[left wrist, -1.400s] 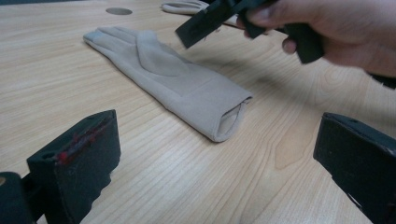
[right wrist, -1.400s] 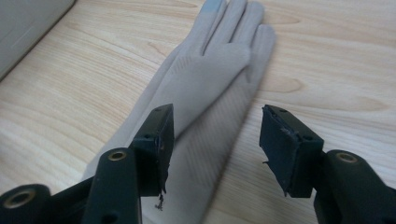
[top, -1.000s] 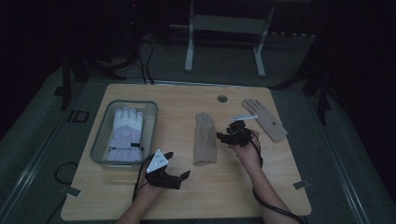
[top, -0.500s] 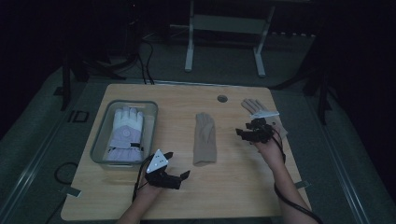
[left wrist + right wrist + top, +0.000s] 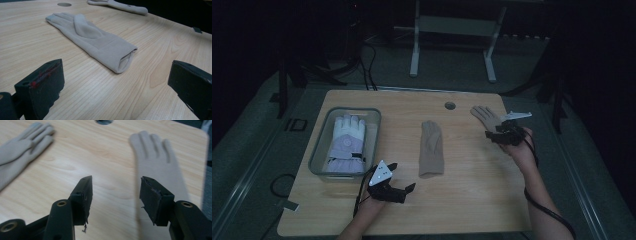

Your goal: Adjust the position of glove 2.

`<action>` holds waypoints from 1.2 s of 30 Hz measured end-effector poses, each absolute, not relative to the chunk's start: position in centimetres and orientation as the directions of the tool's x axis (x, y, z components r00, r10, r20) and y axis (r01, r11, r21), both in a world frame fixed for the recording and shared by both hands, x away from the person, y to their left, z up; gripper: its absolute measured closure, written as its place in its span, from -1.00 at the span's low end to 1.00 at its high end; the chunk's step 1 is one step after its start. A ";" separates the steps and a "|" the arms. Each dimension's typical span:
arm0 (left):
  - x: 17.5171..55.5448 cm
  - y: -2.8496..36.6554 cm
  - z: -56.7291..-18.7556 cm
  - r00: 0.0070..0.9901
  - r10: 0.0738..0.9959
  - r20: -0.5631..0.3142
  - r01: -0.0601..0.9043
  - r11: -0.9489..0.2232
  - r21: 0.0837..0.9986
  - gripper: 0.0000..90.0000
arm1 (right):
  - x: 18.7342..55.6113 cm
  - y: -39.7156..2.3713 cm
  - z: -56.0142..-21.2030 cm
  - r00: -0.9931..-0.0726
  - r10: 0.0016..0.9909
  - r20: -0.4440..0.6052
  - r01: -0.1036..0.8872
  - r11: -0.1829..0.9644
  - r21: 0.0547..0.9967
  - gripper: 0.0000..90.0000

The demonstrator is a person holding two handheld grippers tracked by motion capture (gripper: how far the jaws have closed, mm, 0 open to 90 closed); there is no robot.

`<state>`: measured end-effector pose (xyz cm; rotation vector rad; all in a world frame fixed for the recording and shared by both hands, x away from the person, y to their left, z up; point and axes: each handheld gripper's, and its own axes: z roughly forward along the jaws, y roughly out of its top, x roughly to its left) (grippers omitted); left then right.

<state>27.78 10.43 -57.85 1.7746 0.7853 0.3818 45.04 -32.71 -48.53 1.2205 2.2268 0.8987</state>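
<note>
With its jaws parted and empty, the right gripper (image 5: 115,195) should descend squarely over the far beige glove (image 5: 155,165), pinching its cuff against the worktop (image 5: 75,160).

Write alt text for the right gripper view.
The right gripper hangs open over a wooden table, its right jaw above a flat beige glove with fingers pointing away. A second beige glove lies at upper left.
</note>
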 end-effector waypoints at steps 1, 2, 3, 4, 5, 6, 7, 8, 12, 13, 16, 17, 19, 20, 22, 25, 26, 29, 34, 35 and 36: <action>27.8 10.4 -57.9 0.727 0.675 -0.123 0.321 -0.176 0.931 -0.98 | 45.3 -33.1 -48.4 -0.508 0.858 -0.071 0.566 0.395 0.723 -0.03; 27.8 10.4 -57.9 0.728 0.674 -0.125 0.321 -0.175 0.931 -0.98 | 45.5 -33.5 -48.4 -0.504 0.861 -0.068 0.563 0.387 0.730 -0.03; 27.8 10.5 -57.9 0.726 0.676 -0.125 0.322 -0.174 0.930 -0.98 | 45.8 -33.8 -48.3 -0.504 0.862 -0.061 0.561 0.380 0.736 -0.03; 27.8 10.5 -57.9 0.724 0.678 -0.127 0.325 -0.173 0.930 -0.98 | 46.0 -34.1 -48.2 -0.511 0.858 -0.057 0.552 0.379 0.743 -0.02; 27.8 10.5 -57.9 0.722 0.679 -0.133 0.329 -0.168 0.929 -0.98 | 46.2 -34.4 -48.1 -0.517 0.854 -0.057 0.541 0.378 0.752 -0.02; 27.9 10.5 -57.9 0.721 0.679 -0.138 0.332 -0.164 0.929 -0.98 | 46.5 -34.8 -48.0 -0.519 0.852 -0.060 0.531 0.376 0.760 0.01; 27.9 10.5 -57.9 0.719 0.680 -0.142 0.335 -0.160 0.929 -0.98 | 46.7 -35.0 -48.0 -0.517 0.854 -0.062 0.530 0.376 0.760 0.02; 27.9 10.6 -57.9 0.719 0.680 -0.143 0.334 -0.158 0.929 -0.98 | 47.0 -35.4 -48.0 -0.512 0.857 -0.060 0.531 0.370 0.762 0.03; 27.8 10.6 -57.9 0.723 0.677 -0.138 0.331 -0.164 0.929 -0.98 | 48.4 -36.2 -48.5 -0.501 0.864 -0.054 0.546 0.364 0.755 0.06; 27.8 10.5 -57.9 0.723 0.678 -0.134 0.329 -0.168 0.929 -0.98 | 48.7 -36.4 -48.7 -0.499 0.865 -0.055 0.551 0.366 0.750 0.06; 27.8 10.5 -57.9 0.726 0.675 -0.129 0.325 -0.172 0.930 -0.98 | 49.8 -36.8 -49.5 -0.488 0.871 -0.062 0.573 0.373 0.730 0.07; 27.8 10.5 -57.9 0.728 0.673 -0.130 0.325 -0.172 0.930 -0.98 | 50.2 -36.9 -49.7 -0.485 0.872 -0.068 0.579 0.379 0.722 0.09; 27.8 10.5 -57.9 0.727 0.674 -0.131 0.326 -0.171 0.930 -0.98 | 51.0 -37.2 -50.3 -0.483 0.873 -0.066 0.592 0.381 0.710 0.10; 27.8 10.5 -57.9 0.728 0.672 -0.133 0.326 -0.169 0.930 -0.98 | 51.3 -37.4 -50.7 -0.485 0.872 -0.062 0.597 0.382 0.705 0.11; 27.8 10.6 -57.9 0.728 0.673 -0.132 0.324 -0.168 0.931 -0.98 | 51.9 -37.5 -51.6 -0.508 0.861 -0.035 0.602 0.384 0.701 0.12; 27.8 10.6 -57.9 0.727 0.674 -0.132 0.325 -0.168 0.931 -0.98 | 52.5 -37.4 -52.4 -0.517 0.853 -0.071 0.597 0.419 0.684 0.10; 27.7 10.6 -57.9 0.727 0.674 -0.132 0.324 -0.168 0.931 -0.98 | 52.7 -37.4 -52.6 -0.517 0.853 -0.069 0.598 0.418 0.684 0.09; 27.7 10.5 -57.9 0.725 0.676 -0.131 0.325 -0.168 0.931 -0.98 | 53.4 -37.6 -52.9 -0.517 0.853 -0.073 0.588 0.416 0.694 0.08; 27.7 10.6 -57.9 0.724 0.676 -0.135 0.329 -0.167 0.930 -0.98 | 53.9 -37.8 -53.7 -0.538 0.841 -0.058 0.596 0.429 0.679 0.05; 27.7 10.6 -57.9 0.725 0.676 -0.135 0.329 -0.166 0.930 -0.98 | 53.9 -37.7 -54.1 -0.539 0.839 -0.067 0.598 0.438 0.672 0.05; 27.7 10.6 -57.9 0.724 0.676 -0.136 0.329 -0.166 0.930 -0.98 | 53.9 -37.8 -54.2 -0.526 0.849 -0.047 0.611 0.415 0.675 0.13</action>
